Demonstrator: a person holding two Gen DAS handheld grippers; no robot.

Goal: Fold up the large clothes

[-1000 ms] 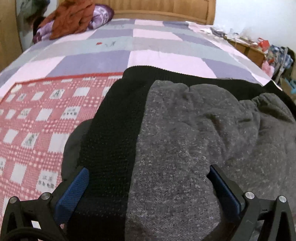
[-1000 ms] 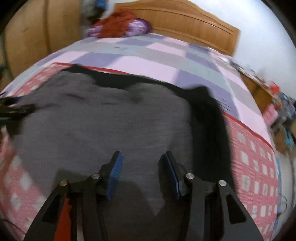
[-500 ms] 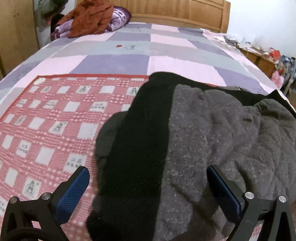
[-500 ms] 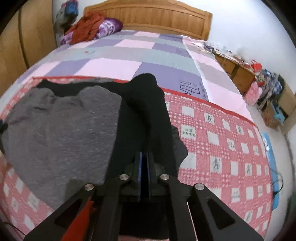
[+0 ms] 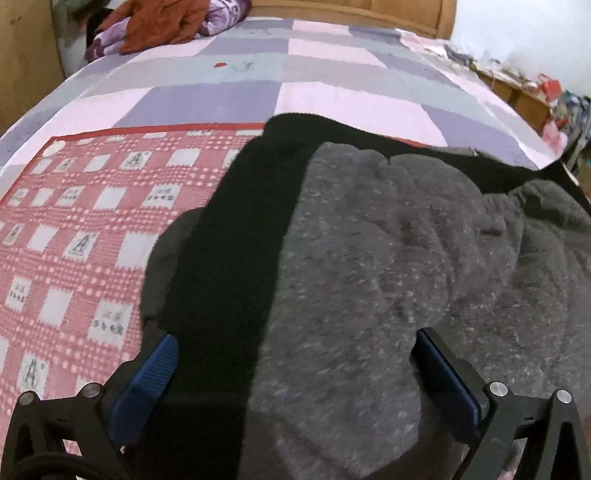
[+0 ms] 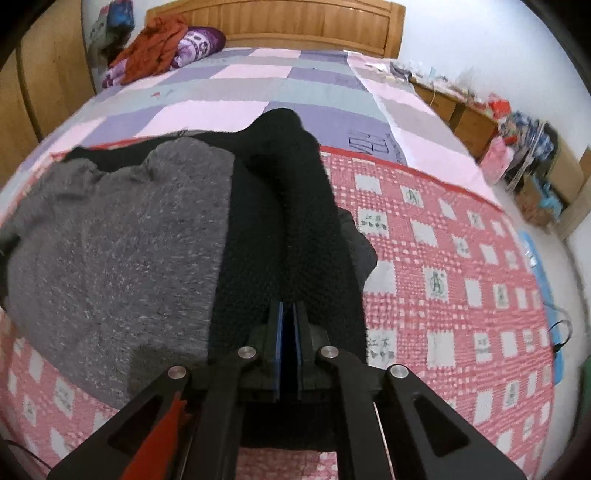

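A large garment lies on the bed: a grey fleece body (image 5: 388, 266) with black knit sleeves and trim (image 5: 236, 236). My left gripper (image 5: 295, 354) is open, its blue pads wide apart over the garment's near edge, straddling the black strip and grey fleece. In the right wrist view the grey body (image 6: 122, 236) lies left and a black sleeve (image 6: 295, 206) runs away from me. My right gripper (image 6: 287, 325) is shut on the near end of that black sleeve.
The bed has a red-and-white checked blanket (image 6: 454, 273) over a pink, grey and purple quilt (image 5: 295, 81). A pile of orange and purple clothes (image 6: 166, 51) sits by the wooden headboard (image 6: 295, 22). Cluttered low cabinets (image 6: 517, 133) stand right of the bed.
My right gripper has closed on the black sleeve and stays shut on it. My left gripper stayed open and moved in closer over the garment's near edge.
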